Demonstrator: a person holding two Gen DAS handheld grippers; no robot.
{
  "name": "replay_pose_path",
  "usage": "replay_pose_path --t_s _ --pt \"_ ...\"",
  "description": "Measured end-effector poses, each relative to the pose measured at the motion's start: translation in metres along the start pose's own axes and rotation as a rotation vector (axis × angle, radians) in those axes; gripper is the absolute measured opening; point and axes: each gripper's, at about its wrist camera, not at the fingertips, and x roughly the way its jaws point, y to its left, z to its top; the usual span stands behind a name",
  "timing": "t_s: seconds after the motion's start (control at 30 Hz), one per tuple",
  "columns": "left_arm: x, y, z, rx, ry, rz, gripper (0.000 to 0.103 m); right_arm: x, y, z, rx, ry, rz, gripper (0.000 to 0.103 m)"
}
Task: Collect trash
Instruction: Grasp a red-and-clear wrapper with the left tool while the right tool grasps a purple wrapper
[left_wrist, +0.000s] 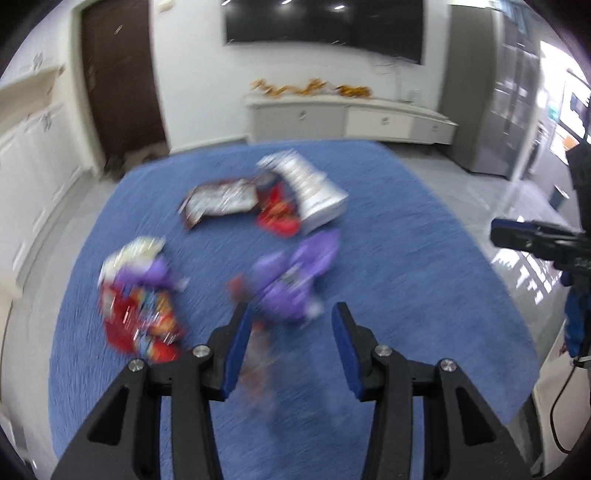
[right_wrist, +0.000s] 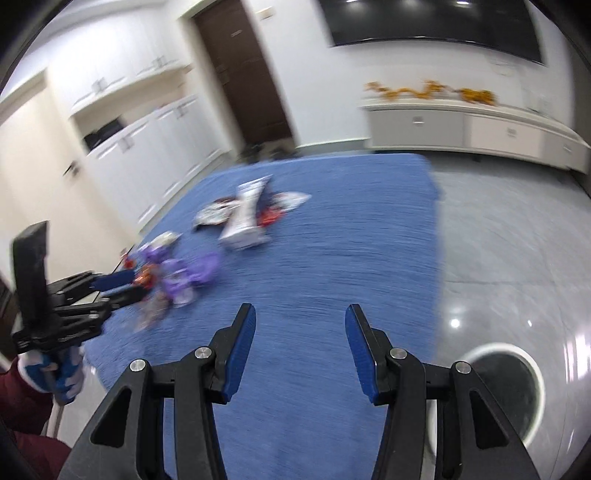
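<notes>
Trash lies scattered on the blue cloth (left_wrist: 388, 229) that covers the table, all of it blurred. In the left wrist view a purple wrapper (left_wrist: 295, 280) is in the middle of the frame, just beyond the tips of my left gripper (left_wrist: 291, 325). Lower in the gap between the fingers there is a reddish smear, but I cannot tell what it is. At the left of the frame sits a red and purple heap of wrappers (left_wrist: 140, 299). Higher, near the centre, are a silver bag (left_wrist: 310, 184), a small red wrapper (left_wrist: 277, 218) touching it, and a brown and white wrapper (left_wrist: 221, 203) just beside.

My left gripper is spread wide and pinches nothing. My right gripper (right_wrist: 299, 328) is also spread, with only cloth between its blue pads; the trash is in the left half of its frame, well apart from it. The left gripper shows at the left edge there, its tips beside the purple wrapper.

In the lower right of the right wrist view, a round bin (right_wrist: 517, 391) with a white rim stands on the grey floor (right_wrist: 498, 240). Behind are a white sideboard (right_wrist: 461, 129), a dark door (right_wrist: 243, 81) and a black screen (right_wrist: 424, 22).
</notes>
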Motion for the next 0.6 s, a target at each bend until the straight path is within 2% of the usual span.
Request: replay_pose_path --t_s 0.17,0.23,0.33,0.47,0.6 --pt "0.026 0.028 -0.019 -0.046 0.069 0.005 0.043 0.037 0.06 0.015 -0.138 0.068 0.057 0.052" --pt "0.035 0.03 -0.02 -0.048 0.084 0.0 0.042 0.047 0.076 0.018 -0.167 0.088 0.08 0.057" --pt "0.045 0.033 -0.023 -0.058 0.103 -0.038 0.024 0.065 0.091 0.022 -0.199 0.121 0.093 0.058" --pt "0.044 0.039 -0.027 -0.069 0.08 -0.056 0.017 0.09 0.11 0.028 -0.235 0.162 0.122 0.058" --pt "0.03 0.045 -0.031 -0.094 0.056 -0.076 0.015 0.113 0.129 0.033 -0.272 0.193 0.149 0.058"
